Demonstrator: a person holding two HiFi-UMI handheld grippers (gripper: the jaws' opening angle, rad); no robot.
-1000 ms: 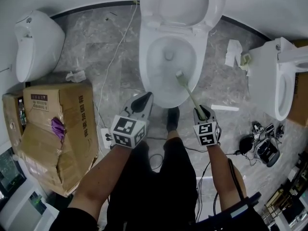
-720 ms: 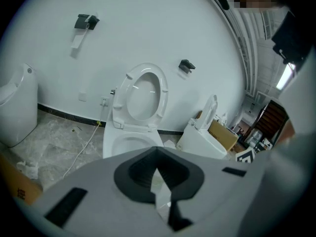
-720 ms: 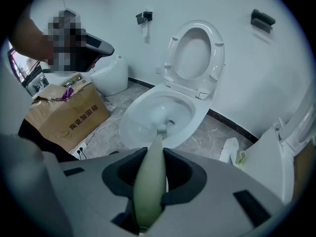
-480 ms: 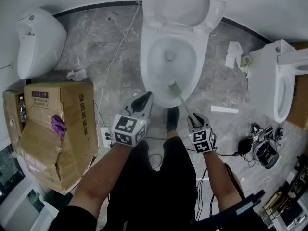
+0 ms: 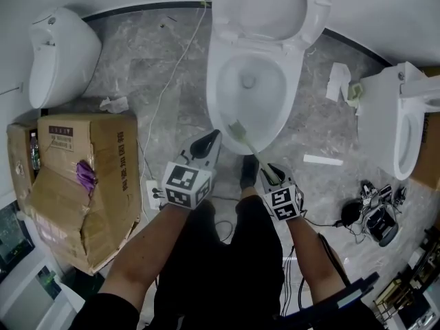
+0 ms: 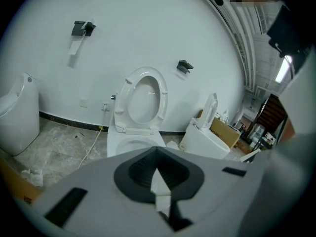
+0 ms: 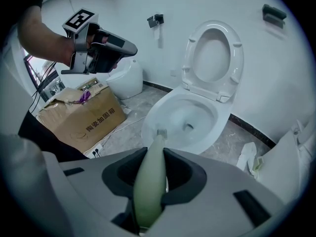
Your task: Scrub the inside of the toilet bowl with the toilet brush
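Bathroom, right gripper [image 5: 269, 173] clamped on toilet brush [image 5: 250, 149], drawn back to bowl rim [image 5: 213, 112], left gripper [image 5: 214, 135] closed.

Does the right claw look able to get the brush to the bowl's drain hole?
Probably yes: right claw grips the toilet brush, seat is up, nothing lies before the drain hole.

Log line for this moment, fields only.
right claw: shut on toilet brush | brush head: inside toilet bowl, front | left claw: shut, empty

Glossy white ceramic toilet bowl [image 5: 275, 119], smooth pale-green plastic toilet brush [image 5: 253, 151], veined stone floor [image 5: 130, 53] (matt creased cardboard box [image 5: 89, 157]).
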